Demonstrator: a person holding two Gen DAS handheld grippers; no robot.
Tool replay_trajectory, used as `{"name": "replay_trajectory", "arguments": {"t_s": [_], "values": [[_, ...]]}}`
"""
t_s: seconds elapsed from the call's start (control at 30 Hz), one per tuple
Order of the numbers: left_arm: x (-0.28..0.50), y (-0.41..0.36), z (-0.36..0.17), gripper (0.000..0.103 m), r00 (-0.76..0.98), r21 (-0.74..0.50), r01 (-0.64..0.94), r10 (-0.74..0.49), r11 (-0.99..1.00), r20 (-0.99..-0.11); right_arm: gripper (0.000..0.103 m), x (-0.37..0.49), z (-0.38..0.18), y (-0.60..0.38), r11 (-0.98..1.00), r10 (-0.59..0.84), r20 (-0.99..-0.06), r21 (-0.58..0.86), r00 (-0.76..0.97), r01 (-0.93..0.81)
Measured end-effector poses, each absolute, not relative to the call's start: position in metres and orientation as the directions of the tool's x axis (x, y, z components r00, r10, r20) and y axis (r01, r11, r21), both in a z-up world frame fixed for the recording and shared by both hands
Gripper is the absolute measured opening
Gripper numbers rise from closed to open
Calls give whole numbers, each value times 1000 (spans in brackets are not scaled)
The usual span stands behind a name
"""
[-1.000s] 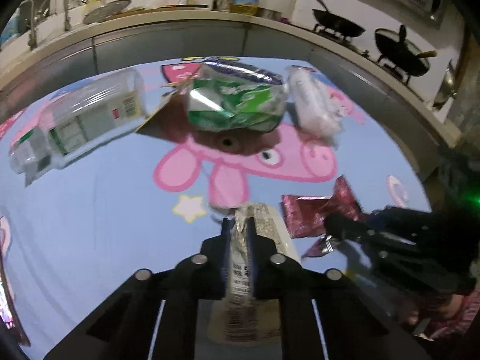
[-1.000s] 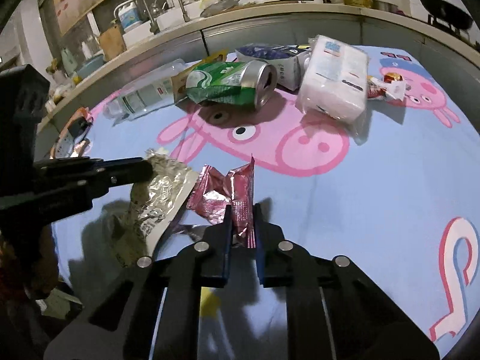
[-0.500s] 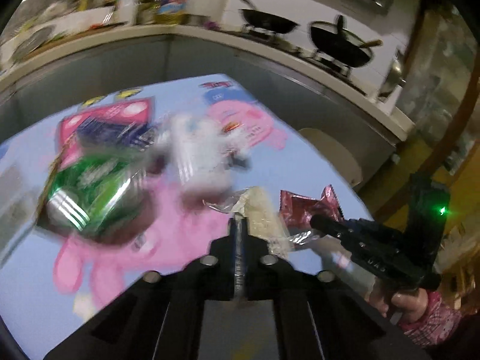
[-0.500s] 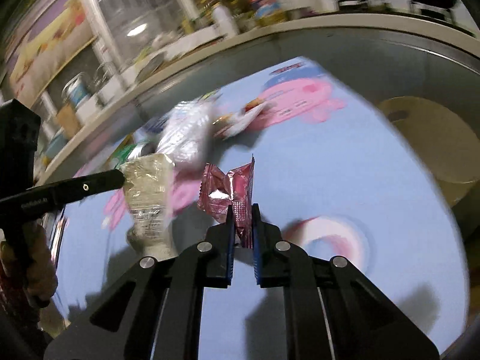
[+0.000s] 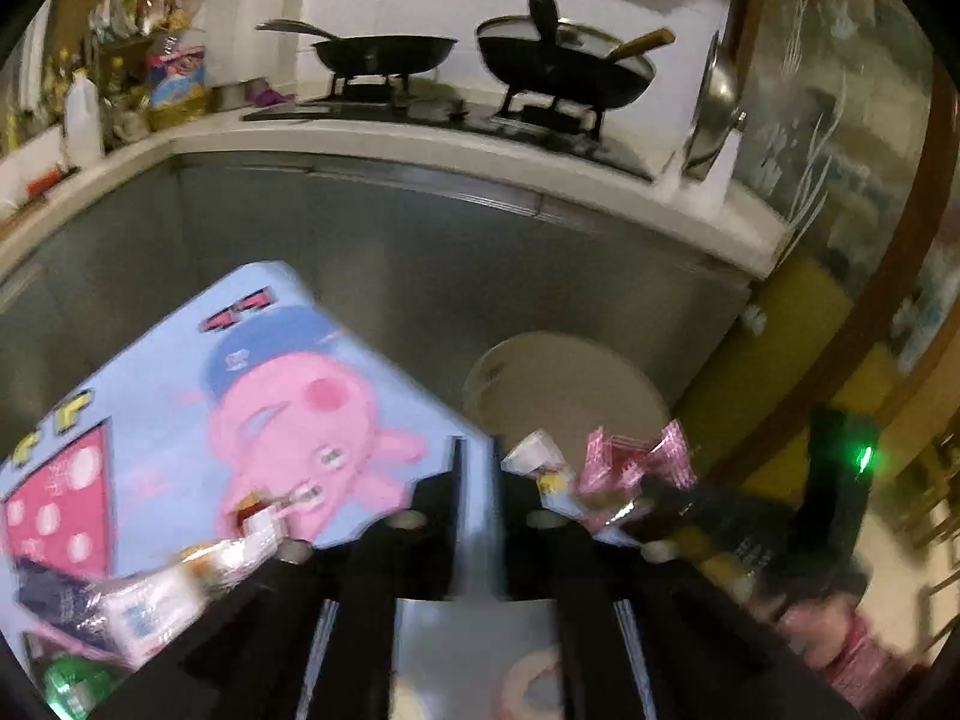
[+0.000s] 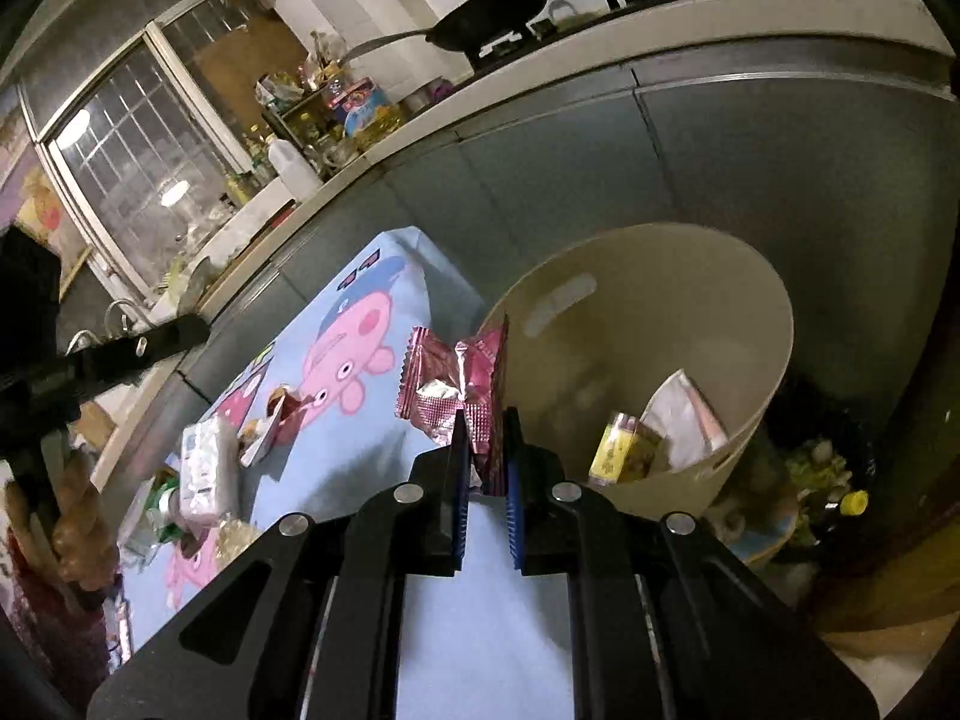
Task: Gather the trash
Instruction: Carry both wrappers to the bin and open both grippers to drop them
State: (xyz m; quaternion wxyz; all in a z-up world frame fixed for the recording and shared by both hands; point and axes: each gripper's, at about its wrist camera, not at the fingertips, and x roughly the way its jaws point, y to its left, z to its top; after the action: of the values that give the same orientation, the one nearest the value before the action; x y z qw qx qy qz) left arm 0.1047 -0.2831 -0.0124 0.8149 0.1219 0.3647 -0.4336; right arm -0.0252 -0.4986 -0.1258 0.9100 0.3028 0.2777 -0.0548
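Two pieces at least already lie in the beige bin (image 6: pixel 774 312): a yellow packet (image 6: pixel 621 450) and a pale wrapper (image 6: pixel 684 414) rest against its far inner wall. The right gripper (image 6: pixel 485 420) is clamped on the lower edge of a crumpled pink wrapper (image 6: pixel 462 384), which stands up above its fingertips; the bin mouth is just ahead and to its right, so the wrapper looks close to the rim but not yet over the opening. The left gripper (image 5: pixel 480 468) has its jaws parted with nothing between them (only blurred blue cloth shows through the gap), and it points toward the same bin.

Plenty is left, I judge. Behind and to the left of the right gripper, on the counter (image 6: pixel 384 420) with its cartoon-pig cloth, sit a white tissue pack (image 6: pixel 207 474), a small torn packet (image 6: pixel 276 420) and, low at the left gripper's left, a green can (image 5: pixel 72 684). Dropping the pink wrapper is the step in hand; several more trips should follow.
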Motion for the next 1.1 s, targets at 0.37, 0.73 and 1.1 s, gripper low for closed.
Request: {"name": "replay_trajectory", "arguments": {"t_s": [0.37, 0.73, 1.1], "values": [[93, -188, -92, 51, 250, -175, 671, -443, 720, -861, 11, -23, -145, -473, 795, 198, -507, 584, 839, 165], [91, -216, -103, 20, 197, -214, 732, -502, 647, -842, 11, -30, -139, -477, 810, 148, -507, 554, 849, 190], [110, -352, -55, 20, 170, -213, 853, -641, 476, -749, 12, -28, -135, -556, 769, -42, -517, 530, 855, 358]]}}
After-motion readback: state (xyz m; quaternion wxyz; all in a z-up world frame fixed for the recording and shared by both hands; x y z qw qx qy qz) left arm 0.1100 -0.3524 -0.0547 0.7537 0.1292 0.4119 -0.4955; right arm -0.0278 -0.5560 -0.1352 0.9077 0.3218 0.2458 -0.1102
